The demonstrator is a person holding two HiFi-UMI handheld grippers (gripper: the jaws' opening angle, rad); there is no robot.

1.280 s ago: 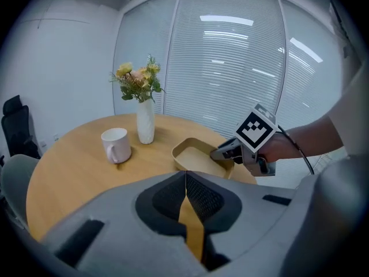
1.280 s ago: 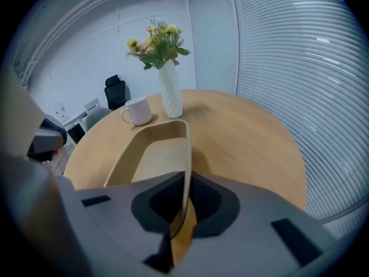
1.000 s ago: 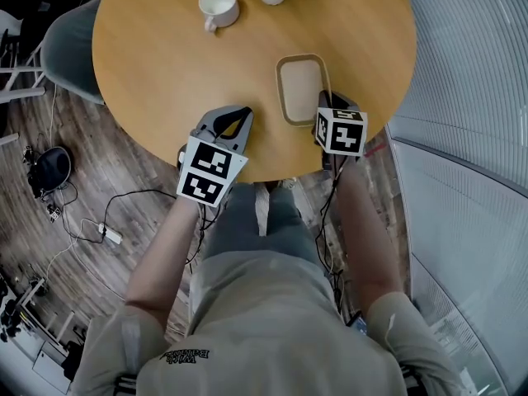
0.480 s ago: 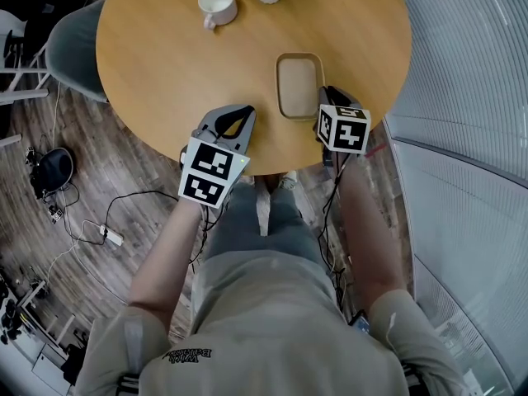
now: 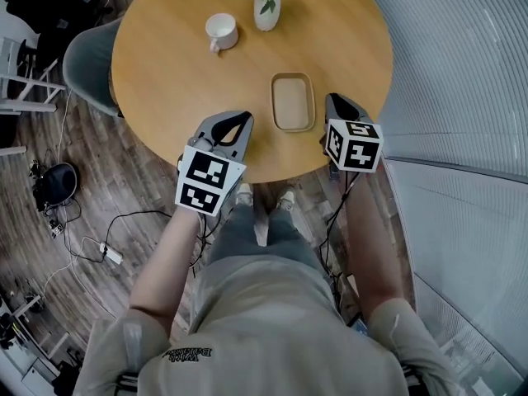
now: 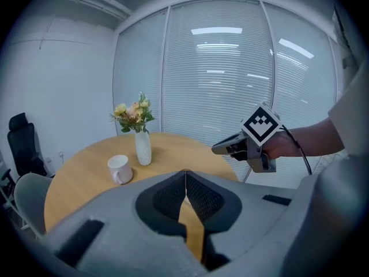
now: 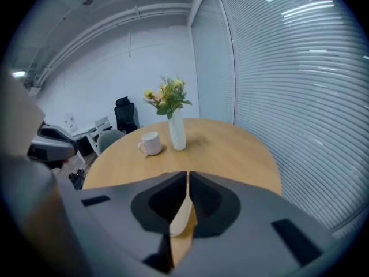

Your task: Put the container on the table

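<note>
The container [image 5: 293,101], a shallow beige box with rounded corners, lies flat on the round wooden table [image 5: 173,81] near its front edge. My right gripper [image 5: 332,99] hovers just right of it, shut and holding nothing, with a small gap to the container's side. In the right gripper view the jaws [image 7: 188,175] meet at the tips, and a strip of the container [image 7: 183,218] shows below them. My left gripper [image 5: 245,116] is shut and empty over the table edge, left of the container. Its jaws [image 6: 185,172] touch in the left gripper view, where the right gripper [image 6: 248,146] also appears.
A white mug [image 5: 221,31] and a white vase with flowers [image 5: 266,8] stand at the table's far side. A grey chair [image 5: 87,56] is at the left. A glass wall with blinds [image 5: 462,73] runs along the right. Cables [image 5: 107,229] lie on the wooden floor.
The right gripper, close against the container's right side a second ago, now sits a little apart from it. The head view has shifted, showing more of the table's far side.
</note>
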